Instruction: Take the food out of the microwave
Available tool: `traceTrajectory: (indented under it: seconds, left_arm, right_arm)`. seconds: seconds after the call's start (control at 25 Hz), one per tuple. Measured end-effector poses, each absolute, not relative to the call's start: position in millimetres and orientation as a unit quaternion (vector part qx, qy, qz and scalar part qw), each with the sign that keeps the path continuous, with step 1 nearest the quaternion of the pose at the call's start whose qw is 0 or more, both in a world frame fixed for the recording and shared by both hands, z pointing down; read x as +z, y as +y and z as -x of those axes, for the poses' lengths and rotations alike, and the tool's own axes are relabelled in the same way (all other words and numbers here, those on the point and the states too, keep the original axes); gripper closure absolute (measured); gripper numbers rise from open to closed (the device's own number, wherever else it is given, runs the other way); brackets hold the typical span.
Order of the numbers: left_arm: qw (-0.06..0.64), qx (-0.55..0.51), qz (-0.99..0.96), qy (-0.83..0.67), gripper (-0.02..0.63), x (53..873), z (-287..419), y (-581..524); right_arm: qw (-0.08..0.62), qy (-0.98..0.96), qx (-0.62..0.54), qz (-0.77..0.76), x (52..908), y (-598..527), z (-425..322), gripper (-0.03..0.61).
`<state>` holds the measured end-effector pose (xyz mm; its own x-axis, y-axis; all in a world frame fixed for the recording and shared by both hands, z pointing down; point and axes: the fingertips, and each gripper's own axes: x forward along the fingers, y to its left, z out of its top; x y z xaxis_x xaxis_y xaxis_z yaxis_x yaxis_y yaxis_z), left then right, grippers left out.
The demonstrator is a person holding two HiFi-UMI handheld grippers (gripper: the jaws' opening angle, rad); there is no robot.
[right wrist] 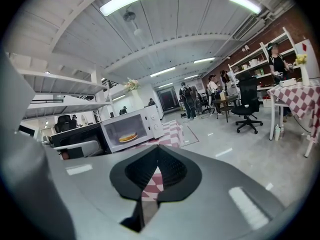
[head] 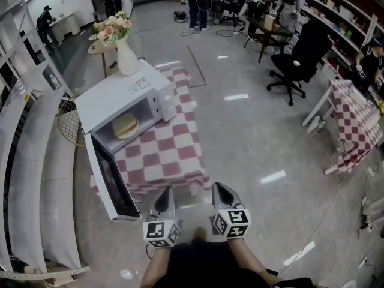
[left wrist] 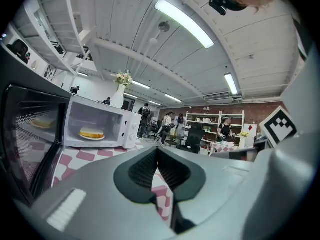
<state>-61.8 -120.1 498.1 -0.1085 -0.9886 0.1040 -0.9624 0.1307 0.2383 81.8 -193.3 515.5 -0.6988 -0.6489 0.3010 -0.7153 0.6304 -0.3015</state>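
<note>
On microwave (head: 114, 96) top — label (head: 139, 84), unreadable

The cavity mouth of the microwave (head: 120, 95) is left unblocked, with bare checkered bench (head: 171, 155) lying before it; the near-left approach is barred by the swung-open door (head: 111, 185), and the left is crowded by shelving (head: 30, 161)

I hold my left hand-held gripper (head: 165, 192) and my right hand-held gripper (head: 219, 188) side by side, close in front of my body. Both point forward, nearly level. Each has its jaws pressed together with nothing between them.
</note>
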Motion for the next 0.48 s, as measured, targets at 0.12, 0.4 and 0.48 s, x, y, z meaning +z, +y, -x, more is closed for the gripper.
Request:
traceTrajectory:
  seconds: [0.12, 0.4, 0.48]
  left_arm:
    - [0.117, -0.053, -0.654, -0.746, 0.606, 499.6, 62.3, -127.0]
    - [0.117, -0.048, -0.651, -0.749, 0.606, 501.1, 59.6, -132.6]
    - [0.117, -0.048, -0.649, -0.75, 0.606, 500.6, 58.9, -131.8]
  right_arm:
    - [0.082, -0.901, 0.203, -0.375, 517.4, -200.4, -80.4, 0.578]
    - [0.079, -0.898, 0.213, -0.378, 522.2, -207.3, -84.8, 0.578]
    - [0.08, -0.898, 0.214, -0.377, 522.8, -206.2, -86.5, 0.577]
